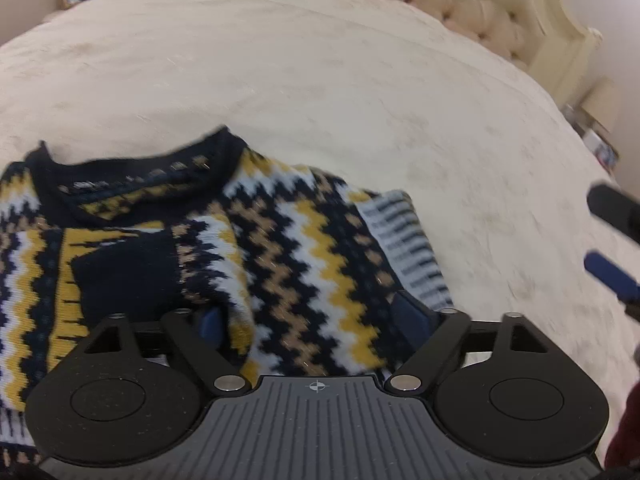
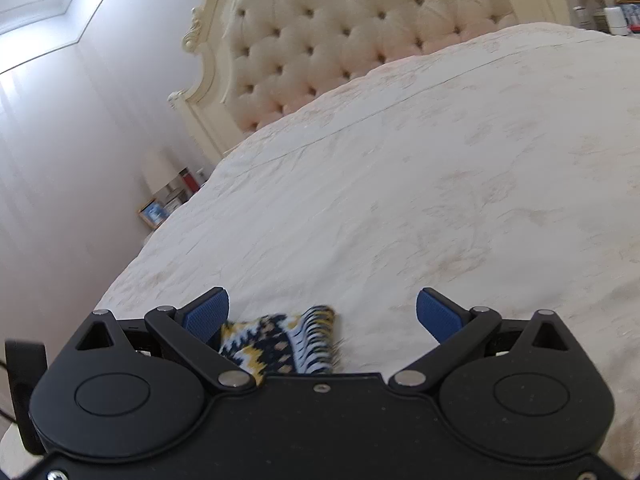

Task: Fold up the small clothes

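On bed (image 1: pixel 320 80), near edge: sweater (image 1: pixel 280 248), zigzag knit in navy, yellow, white and tan. Lies partly folded on cream bedspread, navy collar (image 1: pixel 136 172) toward far side, one sleeve doubled over chest, navy cuff (image 1: pixel 124 276) on yellow panel. Inside-out ribbed flap (image 1: pixel 404 248) showing at right edge.

Left gripper (image 1: pixel 316 320) low over sweater, jaws spread wide. Blue pads (image 1: pixel 210 324) barely visible, half buried in knit folds on either side; fabric bunched between them, not pinched. Slight motion blur across cloth.

Right gripper (image 2: pixel 322 316) just off sweater's corner, jaws wide apart, gripping nothing. Blue pads (image 2: pixel 438 318) both clear. Sleeve end (image 2: pixel 280 344) lying loose between them, closer to left pad, resting on bedspread. From left wrist view, right gripper (image 1: pixel 612 240) seen at far right edge, apart from sweater, above bare bedspread.

Beyond: tufted cream headboard (image 2: pixel 352 32) with carved frame. Nightstand lamp (image 2: pixel 160 172), framed picture (image 2: pixel 153 212) and small red item beside bed. White curtains along wall.
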The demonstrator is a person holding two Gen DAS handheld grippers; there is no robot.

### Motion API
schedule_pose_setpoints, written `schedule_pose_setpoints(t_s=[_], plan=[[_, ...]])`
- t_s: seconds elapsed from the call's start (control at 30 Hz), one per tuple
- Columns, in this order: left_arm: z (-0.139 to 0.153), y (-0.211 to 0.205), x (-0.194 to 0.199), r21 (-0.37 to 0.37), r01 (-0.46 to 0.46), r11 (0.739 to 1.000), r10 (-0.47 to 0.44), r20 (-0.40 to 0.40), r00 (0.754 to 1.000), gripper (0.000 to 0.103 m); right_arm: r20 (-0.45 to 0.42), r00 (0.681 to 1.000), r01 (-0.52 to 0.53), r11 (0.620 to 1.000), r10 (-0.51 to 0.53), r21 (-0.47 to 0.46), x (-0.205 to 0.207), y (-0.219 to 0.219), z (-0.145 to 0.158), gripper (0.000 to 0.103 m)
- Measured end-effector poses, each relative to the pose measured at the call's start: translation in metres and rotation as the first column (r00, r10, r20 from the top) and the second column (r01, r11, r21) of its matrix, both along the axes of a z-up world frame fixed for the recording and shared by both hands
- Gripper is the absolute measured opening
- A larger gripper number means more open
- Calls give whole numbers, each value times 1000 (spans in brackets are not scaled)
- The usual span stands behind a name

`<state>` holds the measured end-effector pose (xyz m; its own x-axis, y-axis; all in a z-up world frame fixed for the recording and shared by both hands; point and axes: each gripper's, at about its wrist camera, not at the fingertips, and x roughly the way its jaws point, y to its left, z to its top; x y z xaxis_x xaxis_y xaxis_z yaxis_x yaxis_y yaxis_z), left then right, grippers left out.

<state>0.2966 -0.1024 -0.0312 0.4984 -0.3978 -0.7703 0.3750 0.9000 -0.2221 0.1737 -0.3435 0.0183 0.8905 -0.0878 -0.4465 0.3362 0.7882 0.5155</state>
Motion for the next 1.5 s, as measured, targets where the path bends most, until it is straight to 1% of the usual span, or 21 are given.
schedule_pose_setpoints(t_s=[0.07, 0.2, 0.37, 0.43, 0.6, 0.7, 0.8, 0.87, 0.93, 1.0, 1.07, 1.13, 1.23, 1.33, 1.4, 1.47, 1.5], plan=[[-1, 2, -4, -28, 21, 999, -20, 17, 1000, 93, -4, 1000, 8, 1000, -8, 1, -1, -3, 0, 101], [-3, 17, -10, -102, 34, 994, -33, 18, 999, 93, -20, 1000, 6, 1000, -6, -6, 2, -3, -1, 101], [-10, 40, -17, -184, 19, 983, -26, -40, 999, 93, -39, 999, -38, 999, 37, -24, 6, 6, -4, 101], [-11, 49, -21, -198, 8, 980, -18, -48, 999, 93, -47, 997, -60, 998, 58, -36, 8, 11, -5, 101], [-8, 75, -35, -215, -15, 977, 8, -33, 999, 93, -71, 991, -119, 990, 114, -73, 14, 25, -9, 101], [-1, 101, -45, -197, -56, 979, 56, -6, 998, 93, -89, 984, -162, 983, 154, -89, 20, 36, -13, 101], [10, 132, -54, -164, -127, 978, 133, 27, 991, 93, -104, 973, -217, 969, 206, -120, 27, 53, -16, 101], [17, 152, -56, -111, -190, 975, 196, 46, 979, 93, -109, 964, -259, 953, 244, -154, 31, 68, -18, 101], [21, 169, -57, -17, -258, 966, 259, 73, 963, 93, -113, 953, -298, 937, 281, -181, 36, 82, -21, 101], [21, 184, -56, 62, -310, 949, 303, 106, 947, 93, -116, 942, -332, 920, 314, -208, 41, 98, -25, 101], [19, 203, -54, 101, -356, 929, 340, 146, 929, 93, -115, 932, -362, 899, 344, -245, 45, 113, -28, 100], [14, 222, -50, 100, -402, 910, 384, 160, 909, 93, -120, 921, -388, 877, 370, -283, 46, 124, -29, 100], [4, 244, -39, 73, -447, 891, 435, 139, 890, 93, -133, 907, -419, 841, 399, -341, 45, 137, -29, 100], [-11, 254, -24, 89, -475, 876, 466, 103, 879, 93, -159, 893, -449, 800, 421, -399, 46, 153, -32, 100], [-23, 260, -16, 69, -487, 871, 484, 56, 873, 94, -178, 882, -469, 778, 436, -419, 48, 161, -35, 99], [-29, 262, -13, 53, -490, 870, 489, 45, 871, 102, -210, 875, -484, 760, 437, -435, 53, 168, -39, 96], [-30, 260, -10, 57, -484, 873, 481, 47, 875, 102, -228, 872, -489, 752, 433, -441, 56, 172, -41, 94]])
